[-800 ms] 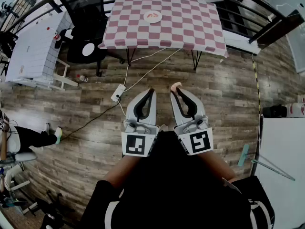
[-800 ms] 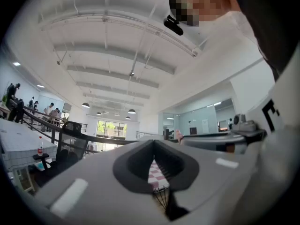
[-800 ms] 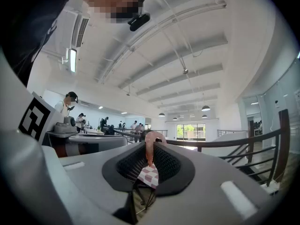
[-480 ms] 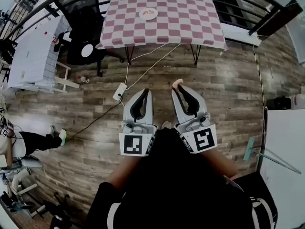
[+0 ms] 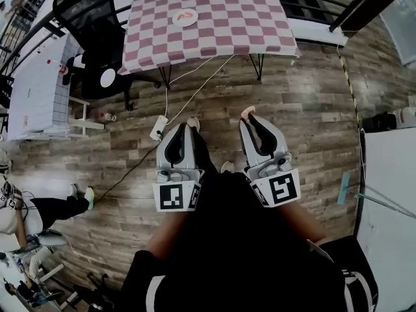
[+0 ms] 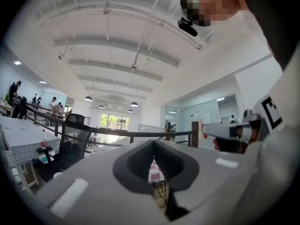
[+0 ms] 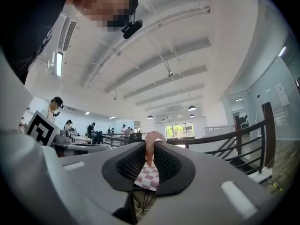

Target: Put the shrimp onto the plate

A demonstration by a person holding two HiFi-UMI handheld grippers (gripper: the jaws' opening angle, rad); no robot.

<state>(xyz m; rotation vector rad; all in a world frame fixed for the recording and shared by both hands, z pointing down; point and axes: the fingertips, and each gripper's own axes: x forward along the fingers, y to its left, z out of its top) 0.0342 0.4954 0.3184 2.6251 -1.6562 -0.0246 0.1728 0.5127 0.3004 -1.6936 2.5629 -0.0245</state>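
1. The checkered tabletop (image 5: 221, 34) has slid up and left in the head view. The carry continues, with the plate (image 5: 185, 17) still well ahead.
2. Left tongs (image 5: 187, 130) are clenched on nothing; right tongs (image 5: 247, 116) grasp the shrimp (image 5: 244, 113).
3. The shrimp's long axis runs along the jaws, curled end pointing forward.

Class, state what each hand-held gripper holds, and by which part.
The right hand-held gripper pinches the shrimp by its straighter end, curled end poking out past the tips. The left hand-held gripper holds nothing.
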